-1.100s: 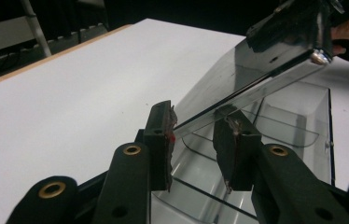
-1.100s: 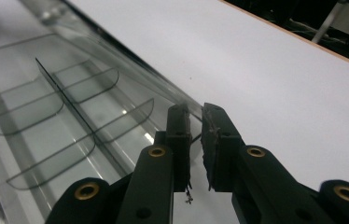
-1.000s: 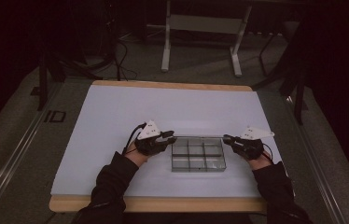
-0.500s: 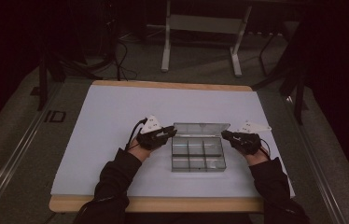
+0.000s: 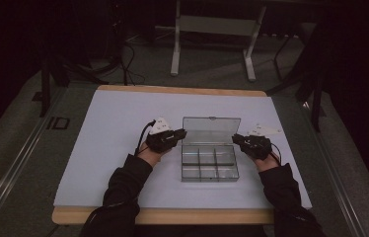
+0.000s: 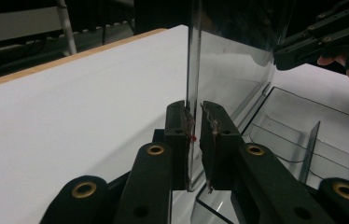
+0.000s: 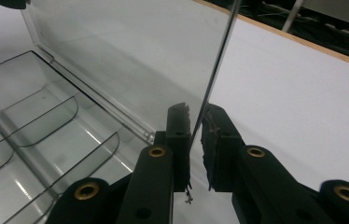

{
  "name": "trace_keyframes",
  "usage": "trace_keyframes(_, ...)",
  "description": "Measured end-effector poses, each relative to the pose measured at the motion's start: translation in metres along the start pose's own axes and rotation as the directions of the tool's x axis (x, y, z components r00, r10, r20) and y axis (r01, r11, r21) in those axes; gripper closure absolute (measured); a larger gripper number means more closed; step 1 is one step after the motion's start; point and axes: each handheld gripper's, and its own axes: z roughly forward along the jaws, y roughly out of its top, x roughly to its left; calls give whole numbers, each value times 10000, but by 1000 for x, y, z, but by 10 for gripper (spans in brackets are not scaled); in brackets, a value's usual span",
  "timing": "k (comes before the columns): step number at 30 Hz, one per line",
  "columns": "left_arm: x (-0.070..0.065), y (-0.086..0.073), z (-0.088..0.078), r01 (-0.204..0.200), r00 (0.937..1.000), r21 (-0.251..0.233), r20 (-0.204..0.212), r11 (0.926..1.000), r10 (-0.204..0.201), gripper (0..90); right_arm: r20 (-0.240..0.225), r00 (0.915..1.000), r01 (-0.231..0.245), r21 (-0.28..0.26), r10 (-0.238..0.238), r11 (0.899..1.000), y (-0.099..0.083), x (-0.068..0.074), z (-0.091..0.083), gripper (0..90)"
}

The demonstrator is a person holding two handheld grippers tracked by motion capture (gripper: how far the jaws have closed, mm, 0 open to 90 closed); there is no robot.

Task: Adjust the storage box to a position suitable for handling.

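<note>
Dark floor and a grey metal frame (image 5: 212, 44) lie beyond a wooden desk (image 5: 172, 216) whose top is covered by a pale white sheet (image 5: 113, 138). On that sheet, between the two hands, sits a clear plastic compartment box (image 5: 209, 163) with six cells, and its clear hinged lid (image 5: 211, 130) stands raised at the far side.

In the high view the left gripper (image 5: 175, 136) meets the lid's left edge and the right gripper (image 5: 238, 139) meets its right edge, one at each end of the lid, with the box tray just below and between them.

In the left gripper view the lid (image 6: 231, 60) rises straight up out of the gap between the left gripper's fingers (image 6: 177, 135). They have just been closing; the left pad lies against the lid's edge, while a narrow slit still shows beside the right pad. The tray's dividers (image 6: 310, 144) lie to the right of these fingers, and the other gripper (image 6: 322, 39) shows at the upper right.

In the right gripper view the lid's thin edge (image 7: 219, 60) runs up and slightly rightward from between the fingers (image 7: 178, 135), which sit close on either side of it. The tray's curved dividers (image 7: 60, 116) lie to their left.
</note>
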Motion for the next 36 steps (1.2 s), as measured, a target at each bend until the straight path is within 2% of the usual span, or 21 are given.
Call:
trace_keyframes(6, 5, -1, 6, 379, 9992, 9, 148, 9993, -379, 772, 121, 9999, -124, 101, 122, 9999, 1, 0, 6, 789)
trace_keyframes(11, 7, -2, 11, 516, 9987, 85, -28, 9986, -515, 732, 199, 9996, -184, 259, 179, 9995, 2, -1, 11, 772)
trace_keyframes(17, 9, -3, 17, 809, 9966, 354, -156, 9961, -804, 689, 245, 9993, -279, 525, 267, 9982, 2, -1, 17, 735)
trace_keyframes(19, 10, -5, 22, 1055, 9943, 542, -180, 9929, -1047, 674, 264, 9991, -341, 740, 322, 9967, 2, 0, 20, 709)
trace_keyframes(27, 10, -8, 30, 1271, 9915, 897, -403, 9878, -1239, 604, 321, 9980, -578, 892, 552, 9943, 0, -2, 22, 677)
trace_keyframes(29, 12, -10, 31, 1576, 9873, 881, -319, 9836, -1554, 602, 326, 9976, -639, 888, 613, 9940, 0, -2, 23, 677)
trace_keyframes(32, 14, -10, 32, 1830, 9831, 957, -247, 9784, -1815, 601, 337, 9969, -734, 913, 706, 9931, 0, -2, 23, 678)
trace_keyframes(36, 18, -11, 33, 2280, 9736, 1099, -153, 9674, -2278, 597, 425, 9959, -834, 995, 796, 9915, 1, -1, 23, 678)
